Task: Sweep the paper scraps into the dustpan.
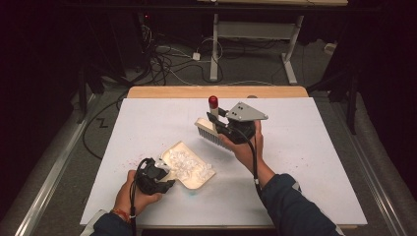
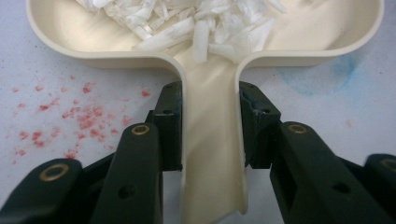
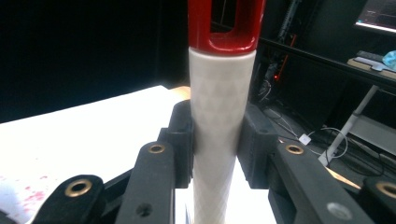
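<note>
At lower centre, left hand-held gripper clamps stiff, light dustpan handle; right hand-held gripper grips brush handle.

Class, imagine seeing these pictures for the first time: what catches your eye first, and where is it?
Near the table's front edge, a cream dustpan heaped with white shreds, its handle clamped by the left gripper. At mid-table, the right gripper holds a brush by its white, red-tipped handle. Red specks dot the white table beside the dustpan.

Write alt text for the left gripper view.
Two black jaws of the left gripper clamp the handle of a cream plastic dustpan, whose tray holds white shredded scraps. It rests on a white table speckled with red crumbs.
</note>
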A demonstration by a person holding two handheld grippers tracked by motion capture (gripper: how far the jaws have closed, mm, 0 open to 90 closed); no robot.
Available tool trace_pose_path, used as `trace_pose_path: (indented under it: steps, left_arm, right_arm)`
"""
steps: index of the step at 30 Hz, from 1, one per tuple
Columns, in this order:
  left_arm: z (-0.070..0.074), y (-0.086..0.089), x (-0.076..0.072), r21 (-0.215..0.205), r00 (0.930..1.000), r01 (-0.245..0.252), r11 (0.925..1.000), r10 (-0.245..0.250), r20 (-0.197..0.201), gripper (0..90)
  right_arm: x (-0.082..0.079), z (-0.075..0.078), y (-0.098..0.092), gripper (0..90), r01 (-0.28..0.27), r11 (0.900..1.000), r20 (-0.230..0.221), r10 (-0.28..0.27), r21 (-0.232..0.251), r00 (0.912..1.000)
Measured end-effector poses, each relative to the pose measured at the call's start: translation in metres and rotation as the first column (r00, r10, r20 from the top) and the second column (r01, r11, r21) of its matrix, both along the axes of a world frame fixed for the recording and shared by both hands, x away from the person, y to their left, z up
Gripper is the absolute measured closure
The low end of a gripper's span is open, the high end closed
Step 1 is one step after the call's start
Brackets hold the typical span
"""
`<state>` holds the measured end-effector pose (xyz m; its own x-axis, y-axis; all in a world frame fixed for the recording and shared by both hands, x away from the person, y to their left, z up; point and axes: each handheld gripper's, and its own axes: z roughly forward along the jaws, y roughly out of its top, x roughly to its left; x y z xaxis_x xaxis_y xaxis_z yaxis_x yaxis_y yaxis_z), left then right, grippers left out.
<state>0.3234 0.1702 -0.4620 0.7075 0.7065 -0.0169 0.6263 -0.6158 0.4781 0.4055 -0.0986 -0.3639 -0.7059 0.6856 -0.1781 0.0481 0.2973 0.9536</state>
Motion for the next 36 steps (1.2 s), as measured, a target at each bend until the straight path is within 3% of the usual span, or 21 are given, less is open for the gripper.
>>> trace_pose_path:
  steps: [5, 8, 10, 14, 19, 22, 26, 29, 36]
  left_arm:
    - [0.000, 0.001, 0.000, -0.004, 1.0000, 0.000, 1.0000, 0.000, -0.006, 63.4]
    - [0.000, 0.003, 0.001, -0.014, 0.9999, -0.004, 0.9999, 0.004, -0.010, 63.3]
    - [0.000, 0.004, 0.001, -0.015, 0.9999, -0.008, 0.9999, 0.008, -0.011, 63.2]
    - [0.000, 0.006, 0.002, -0.023, 0.9997, -0.013, 0.9997, 0.012, -0.019, 63.3]
    - [0.000, 0.005, 0.002, -0.022, 0.9996, -0.017, 0.9996, 0.017, -0.020, 63.3]
    - [0.000, 0.005, 0.001, -0.019, 0.9997, -0.017, 0.9997, 0.017, -0.018, 63.4]
    - [0.000, 0.005, 0.000, -0.009, 0.9999, -0.010, 0.9999, 0.010, -0.011, 63.4]
    - [0.000, 0.006, -0.002, -0.001, 0.9999, -0.001, 1.0000, 0.001, -0.011, 63.4]
    - [0.002, 0.007, -0.006, 0.018, 0.9997, 0.015, 0.9997, -0.014, -0.020, 63.5]
  right_arm:
    - [0.003, -0.014, 0.016, 70.5, -0.019, 0.999, 0.000, 0.019, -0.049, 0.9998]
    - [0.000, -0.018, 0.024, 70.5, -0.088, 0.995, -0.013, 0.087, -0.050, 0.9961]
    - [-0.006, -0.019, 0.029, 70.5, -0.122, 0.989, -0.003, 0.122, -0.080, 0.9925]
    - [-0.017, -0.016, 0.030, 70.5, -0.208, 0.977, -0.029, 0.206, -0.052, 0.9781]
    - [-0.024, -0.009, 0.027, 70.5, -0.249, 0.967, -0.012, 0.249, -0.045, 0.9684]
    - [-0.027, 0.001, 0.015, 70.4, -0.250, 0.968, 0.006, 0.250, -0.004, 0.9682]
    - [-0.036, 0.020, -0.004, 70.4, -0.212, 0.977, 0.040, 0.211, 0.023, 0.9766]
    - [-0.045, 0.028, -0.022, 70.4, -0.177, 0.983, 0.041, 0.175, 0.042, 0.9837]
    - [-0.070, 0.024, -0.068, 70.5, -0.084, 0.996, 0.018, 0.085, -0.010, 0.9963]
